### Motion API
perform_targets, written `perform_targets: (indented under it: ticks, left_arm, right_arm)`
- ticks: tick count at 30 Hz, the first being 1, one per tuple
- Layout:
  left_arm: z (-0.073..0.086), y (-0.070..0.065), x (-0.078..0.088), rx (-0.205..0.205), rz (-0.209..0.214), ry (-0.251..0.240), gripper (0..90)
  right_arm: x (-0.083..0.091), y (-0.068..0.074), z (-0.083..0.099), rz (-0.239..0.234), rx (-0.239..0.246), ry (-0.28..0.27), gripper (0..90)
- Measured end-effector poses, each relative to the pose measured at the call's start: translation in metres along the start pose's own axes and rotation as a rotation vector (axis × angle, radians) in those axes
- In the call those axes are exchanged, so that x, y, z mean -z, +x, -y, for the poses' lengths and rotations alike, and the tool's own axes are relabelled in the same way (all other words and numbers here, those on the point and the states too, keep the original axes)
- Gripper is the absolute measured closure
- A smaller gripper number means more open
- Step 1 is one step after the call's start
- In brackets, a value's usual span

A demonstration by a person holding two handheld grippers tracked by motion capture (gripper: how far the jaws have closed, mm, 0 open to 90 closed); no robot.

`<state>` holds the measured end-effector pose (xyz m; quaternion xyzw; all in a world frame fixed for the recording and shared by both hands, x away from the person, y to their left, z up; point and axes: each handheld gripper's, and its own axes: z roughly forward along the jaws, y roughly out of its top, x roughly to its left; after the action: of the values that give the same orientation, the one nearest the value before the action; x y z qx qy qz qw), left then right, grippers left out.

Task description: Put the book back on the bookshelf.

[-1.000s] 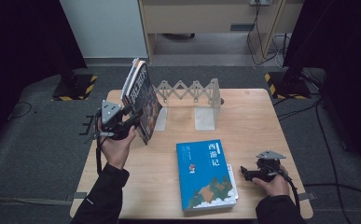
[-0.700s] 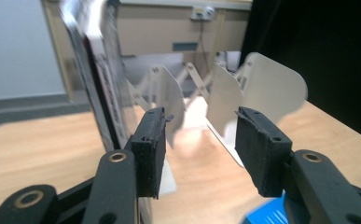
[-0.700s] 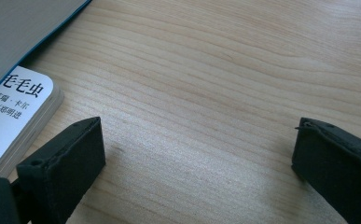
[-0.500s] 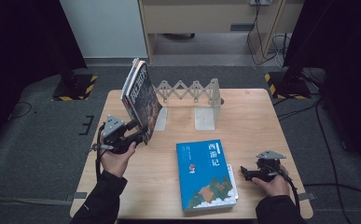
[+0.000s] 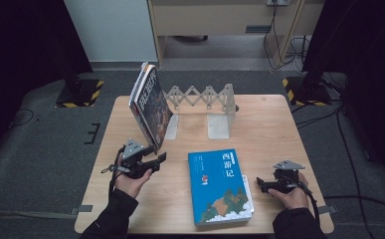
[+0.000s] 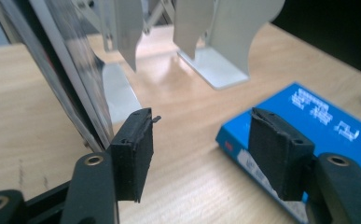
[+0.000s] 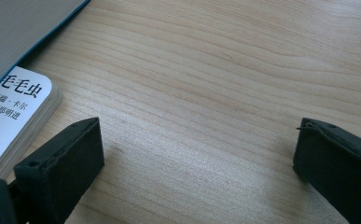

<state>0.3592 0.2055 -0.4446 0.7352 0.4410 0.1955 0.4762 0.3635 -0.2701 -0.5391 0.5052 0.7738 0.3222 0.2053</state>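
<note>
A dark-covered book leans upright against the left end of a white folding book rack. My left gripper hovers low over the table just in front of that book's bottom corner. Its jaws have just been opening and stand open, with nothing between them. In the left gripper view the leaning book rises just beyond the left pad. A blue book lies flat at the table's front middle. My right gripper rests open on the wood beside its right edge.
A small white book pokes out from under the blue book near my right gripper. The rack's metal end plates stand behind my left gripper. The wooden table is bare on its right side.
My left gripper has dropped from the leaning book's lower edge toward the table and its jaws have spread. The book stays leaning on the rack. The right hand has not moved.
</note>
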Motion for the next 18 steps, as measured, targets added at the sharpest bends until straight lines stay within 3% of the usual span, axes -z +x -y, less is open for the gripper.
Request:
perform_targets:
  ticks: [4,6,8,12,15,18]
  left_arm:
    - [0.01,-0.002,-0.005,0.009,0.019,0.037,37.4]
    - [0.015,-0.002,-0.008,0.048,0.047,0.052,37.2]
    - [0.019,-0.001,-0.011,0.068,0.057,0.067,37.2]
    - [0.024,-0.002,-0.019,0.071,0.065,0.102,37.0]
    - [0.027,-0.005,-0.026,0.065,0.074,0.131,36.9]
    - [0.03,-0.01,-0.034,0.056,0.081,0.15,36.7]
  right_arm:
    - [0.0,0.0,0.0,-0.003,0.0,0.003,1.6]
    - [0.0,0.0,0.0,0.0,-0.001,0.002,1.9]
    - [0.0,0.0,-0.001,0.0,0.002,0.0,4.7]
    - [0.005,0.001,-0.006,-0.005,-0.024,0.02,16.5]
    - [0.009,0.002,-0.009,-0.005,-0.046,-0.001,18.9]
    - [0.016,0.005,-0.015,-0.02,-0.046,-0.056,21.2]
